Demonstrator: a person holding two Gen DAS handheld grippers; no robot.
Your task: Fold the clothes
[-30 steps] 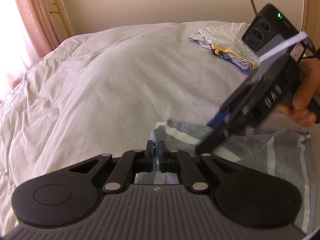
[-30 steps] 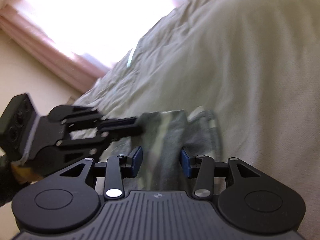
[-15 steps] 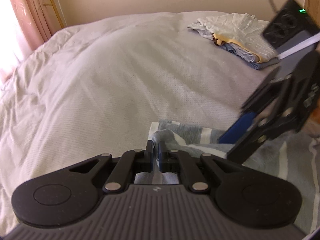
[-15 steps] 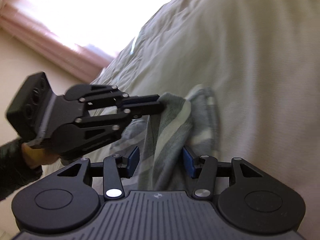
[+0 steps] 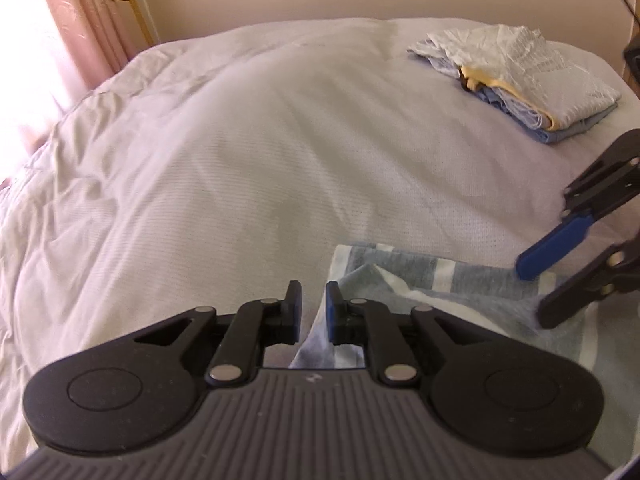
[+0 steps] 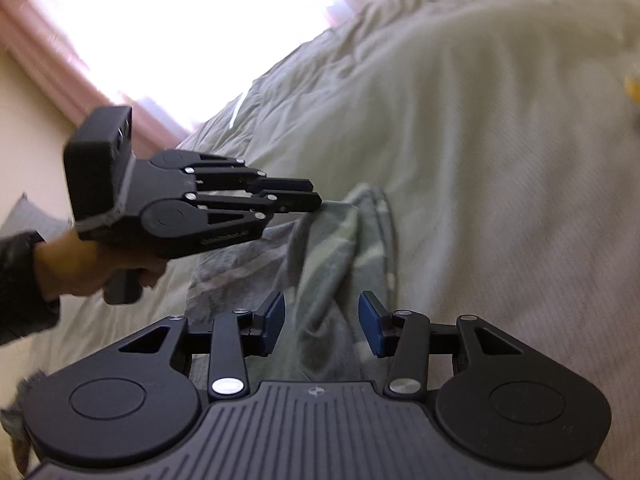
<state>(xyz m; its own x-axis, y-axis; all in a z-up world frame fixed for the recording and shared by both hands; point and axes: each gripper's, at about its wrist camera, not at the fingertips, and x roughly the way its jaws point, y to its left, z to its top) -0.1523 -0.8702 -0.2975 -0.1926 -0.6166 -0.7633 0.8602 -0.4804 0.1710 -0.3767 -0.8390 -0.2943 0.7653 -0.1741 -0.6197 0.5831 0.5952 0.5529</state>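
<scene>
Both tongs are found parted and gripping nothing. On the left tongs [image 5: 311,307] a narrow gap is kept between the blue pads, and a raised fold of the striped garment [image 5: 420,280] is seen just beside the right-hand pad, with no cloth pinched between them. The right tongs [image 6: 321,322] are spread wide, and the striped garment is seen between and beyond the two fingers without being clamped; whether a pad touches the cloth cannot be told. The striped garment, grey-blue with pale bands, is laid rumpled on the white bedspread [image 5: 240,152], with one corner turned up. A stack of folded clothes [image 5: 516,76] is placed well beyond the striped garment on the same bedspread. A pink curtain [image 5: 80,20] is hung far beyond the striped garment, at the window. The left tongs are held by a hand [image 6: 92,268] in a dark sleeve.
</scene>
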